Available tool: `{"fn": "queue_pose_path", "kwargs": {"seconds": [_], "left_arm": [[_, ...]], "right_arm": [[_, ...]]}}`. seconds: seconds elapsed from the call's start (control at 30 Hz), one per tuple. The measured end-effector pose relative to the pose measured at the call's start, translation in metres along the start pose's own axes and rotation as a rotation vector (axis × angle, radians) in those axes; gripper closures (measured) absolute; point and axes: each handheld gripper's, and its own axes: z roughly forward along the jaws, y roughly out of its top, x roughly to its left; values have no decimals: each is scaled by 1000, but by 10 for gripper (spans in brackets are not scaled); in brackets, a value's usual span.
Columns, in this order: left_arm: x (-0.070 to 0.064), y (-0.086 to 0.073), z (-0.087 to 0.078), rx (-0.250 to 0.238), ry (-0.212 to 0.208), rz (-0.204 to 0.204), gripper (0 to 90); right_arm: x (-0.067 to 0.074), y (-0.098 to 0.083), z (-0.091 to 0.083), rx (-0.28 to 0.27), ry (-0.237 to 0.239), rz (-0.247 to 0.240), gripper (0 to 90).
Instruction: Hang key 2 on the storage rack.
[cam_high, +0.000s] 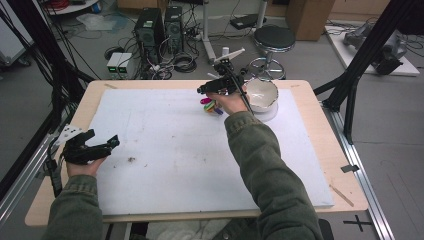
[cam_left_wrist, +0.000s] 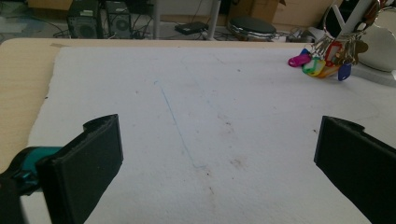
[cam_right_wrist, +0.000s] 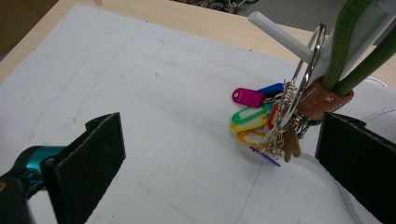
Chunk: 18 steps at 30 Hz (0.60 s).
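- The bunch of keys (cam_right_wrist: 275, 123) sits right of centre in the right gripper view: steel split rings, flat plastic tags in magenta, blue, green, yellow and orange, a tan leather tab stitched with a small cross, and an olive-green cord loop rising to the upper right corner.
- In that view the bunch hangs with its lowest tags touching or just above the white mat (cam_right_wrist: 154, 116); I cannot tell which.
- The right gripper (cam_right_wrist: 219, 154) has its two black, rough-faced rectangular pads standing wide apart, nothing pressed between them; the keys are just inside the right-hand pad, not clamped.
- In the high view the right gripper (cam_high: 220, 86) is above centre of the frame, with the coloured tags (cam_high: 211, 106) just beneath it and a white glossy round bowl (cam_high: 261, 94) just to its right.
- The left gripper (cam_left_wrist: 219, 154) also stands open, its matte black pads at the lower corners of its own view with bare mat between; a teal metal part shows at the lower left.
- In the high view the left gripper (cam_high: 92, 146) is at the left edge of the mat, well apart from the keys.
- The mat is a matte, slightly fuzzy white sheet, flecked with brown specks and a thin blue line, lying on a pale wooden table (cam_high: 320, 115) with rounded corners.
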Motion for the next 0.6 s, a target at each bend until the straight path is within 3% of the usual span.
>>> {"fn": "queue_pose_path", "kwargs": {"seconds": [0.2,0.6], "left_arm": [[0,0,0,-1,0,-1,17],[-1,0,1,-3,0,-5,17]], "right_arm": [[-6,-4,-15,7,-19,-31,8],[-36,-31,-40,-14,-33,-4,8]]}}
